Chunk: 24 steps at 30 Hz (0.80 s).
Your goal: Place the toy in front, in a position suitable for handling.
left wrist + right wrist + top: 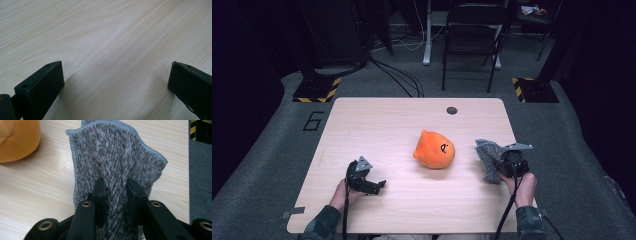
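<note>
A round orange plush toy (435, 150) (17, 140) lies near the middle of the pale wooden table (377, 125). To its right a grey fuzzy cloth (488, 155) (115, 152) with a stitched hem stands bunched up from the table. My right gripper (498, 167) (116, 185) is shut on the cloth's near part, with the pile squeezed between the two black jaws. My left gripper (379, 186) (116, 75) rests low at the table's front left, turned toward the plush. Its jaws stand wide open over bare wood.
The table's right edge (188, 170) runs close beside the cloth, with grey carpet beyond. A small dark round cap (452, 110) sits in the tabletop at the back. A folding chair (472, 35) and floor bases with yellow-black tape (317, 90) stand behind the table.
</note>
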Available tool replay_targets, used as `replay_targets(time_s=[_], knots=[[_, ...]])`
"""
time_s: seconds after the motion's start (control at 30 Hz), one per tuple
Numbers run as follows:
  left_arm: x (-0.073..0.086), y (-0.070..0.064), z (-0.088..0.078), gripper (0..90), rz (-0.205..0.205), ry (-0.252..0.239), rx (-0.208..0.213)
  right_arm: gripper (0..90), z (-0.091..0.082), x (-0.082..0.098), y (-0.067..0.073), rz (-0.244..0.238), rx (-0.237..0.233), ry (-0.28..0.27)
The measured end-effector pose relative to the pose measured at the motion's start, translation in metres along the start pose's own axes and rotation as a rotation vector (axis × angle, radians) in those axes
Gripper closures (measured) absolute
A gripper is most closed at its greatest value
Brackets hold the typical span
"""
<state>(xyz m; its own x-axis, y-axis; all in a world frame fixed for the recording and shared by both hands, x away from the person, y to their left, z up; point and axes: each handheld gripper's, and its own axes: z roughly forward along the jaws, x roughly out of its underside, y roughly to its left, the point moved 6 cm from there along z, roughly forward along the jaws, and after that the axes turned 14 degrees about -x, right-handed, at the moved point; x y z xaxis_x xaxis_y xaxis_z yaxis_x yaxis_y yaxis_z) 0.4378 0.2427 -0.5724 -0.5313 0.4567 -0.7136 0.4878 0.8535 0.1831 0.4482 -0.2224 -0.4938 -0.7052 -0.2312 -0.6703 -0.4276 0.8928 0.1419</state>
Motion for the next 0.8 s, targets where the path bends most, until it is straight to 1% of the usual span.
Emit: replay_targets(time_s=[0.07, 0.1, 0.13, 0.17, 0.2, 0.23, 0.27, 0.3, 0.37, 0.4, 0.43, 0.47, 0.5, 0.53, 0.57, 0.6, 0.67, 0.7, 0.73, 0.77, 0.8], knots=[[0.0, 0.0, 0.0, 0.0, -0.003, 0.0, -0.001, 68.3, 0.004, 0.0, -0.002, 0.003, 0.013, 0.008], [0.0, 0.0, 0.0, 0.0, -0.007, -0.006, -0.004, 61.9, 0.007, 0.001, -0.004, 0.01, 0.017, 0.011], [0.0, 0.0, 0.0, 0.0, -0.004, -0.002, -0.003, 50.2, 0.012, 0.003, -0.005, 0.027, 0.023, 0.024], [0.0, 0.0, 0.001, 0.0, -0.008, -0.008, -0.006, 35.9, 0.02, 0.008, -0.008, 0.044, 0.036, 0.07], [0.0, 0.0, 0.0, 0.0, -0.005, -0.003, -0.004, 27.1, 0.029, 0.015, -0.01, 0.059, 0.049, 0.106], [0.0, 0.0, 0.001, 0.0, -0.01, -0.011, -0.008, 22.0, 0.036, 0.02, -0.013, 0.05, 0.052, 0.119], [0.0, 0.0, 0.0, 0.0, -0.011, -0.009, -0.009, 17.6, 0.039, 0.023, -0.013, 0.052, 0.064, 0.148], [0.0, 0.0, 0.0, 0.0, -0.012, -0.008, -0.011, 15.6, 0.038, 0.023, -0.013, 0.051, 0.055, 0.143], [0.001, 0.001, -0.001, 0.0, -0.004, 0.007, 0.0, 14.4, 0.025, 0.013, -0.009, 0.043, 0.041, 0.079], [0.001, 0.003, -0.001, 0.0, 0.01, 0.011, -0.01, 14.0, 0.016, 0.007, -0.005, 0.037, 0.031, 0.036], [0.001, 0.002, -0.001, 0.0, -0.003, 0.007, -0.01, 13.5, 0.008, 0.003, -0.002, 0.029, 0.017, 0.001], [0.001, 0.003, 0.0, 0.0, -0.003, 0.004, -0.016, 13.1, 0.0, 0.002, 0.001, 0.033, 0.0, -0.012], [0.001, 0.003, -0.001, 0.0, -0.003, 0.02, -0.018, 13.0, -0.006, 0.002, 0.004, 0.035, -0.009, -0.027], [0.0, 0.003, -0.002, 0.2, -0.009, 0.035, -0.011, 13.0, -0.011, 0.003, 0.005, 0.041, -0.02, -0.041], [-0.002, 0.003, -0.002, 1.4, -0.019, 0.037, -0.021, 13.0, -0.014, 0.006, 0.005, 0.042, -0.03, -0.044], [-0.003, 0.003, -0.003, 2.8, -0.02, 0.044, -0.015, 13.0, -0.018, 0.011, 0.004, 0.051, -0.039, -0.042], [-0.008, 0.004, -0.007, 3.3, -0.038, 0.041, -0.012, 13.1, -0.023, 0.019, 0.003, 0.061, -0.039, -0.03], [-0.012, 0.004, -0.009, 3.9, -0.055, 0.013, -0.019, 13.1, -0.024, 0.02, 0.002, 0.058, -0.041, -0.031], [-0.016, 0.004, -0.012, 4.9, -0.072, 0.004, -0.014, 13.1, -0.026, 0.022, 0.001, 0.068, -0.043, -0.037], [-0.02, 0.003, -0.015, 5.8, -0.081, -0.017, -0.014, 13.2, -0.029, 0.024, 0.001, 0.076, -0.051, -0.041], [-0.025, 0.002, -0.018, 6.2, -0.081, -0.033, -0.011, 13.2, -0.03, 0.025, 0.002, 0.071, -0.057, -0.046]])
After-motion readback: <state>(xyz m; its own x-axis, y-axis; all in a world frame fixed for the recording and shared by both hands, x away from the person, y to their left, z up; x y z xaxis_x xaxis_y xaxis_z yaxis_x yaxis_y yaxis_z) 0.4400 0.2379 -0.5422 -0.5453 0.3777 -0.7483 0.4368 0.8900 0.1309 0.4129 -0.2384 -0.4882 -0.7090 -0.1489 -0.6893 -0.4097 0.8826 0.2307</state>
